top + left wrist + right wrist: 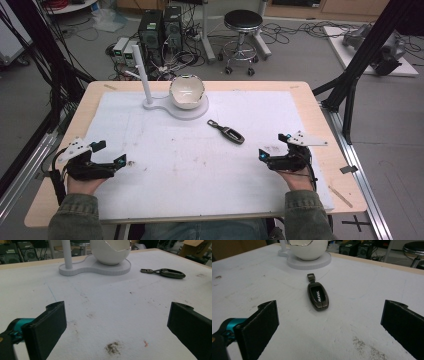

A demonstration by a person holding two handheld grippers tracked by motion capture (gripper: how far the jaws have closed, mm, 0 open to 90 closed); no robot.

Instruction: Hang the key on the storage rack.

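My left gripper [111, 154] and right gripper [273, 146] both wide, empty, flanking car key fob [317, 295] on white mat [200, 165].

On the counter [320, 130] lie one white mat [165, 165], one car key [227, 132], one white stand [172, 107] with one post [142, 75], and one cracked egg-shaped bowl [186, 91]. Two grippers: left [111, 154], right [272, 145]. One stool [242, 30] stands behind.

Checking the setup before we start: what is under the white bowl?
The bowl sits on a flat white stand, beside the stand's upright post; the stand lies on the white mat. The patch under the bowl's base is covered.
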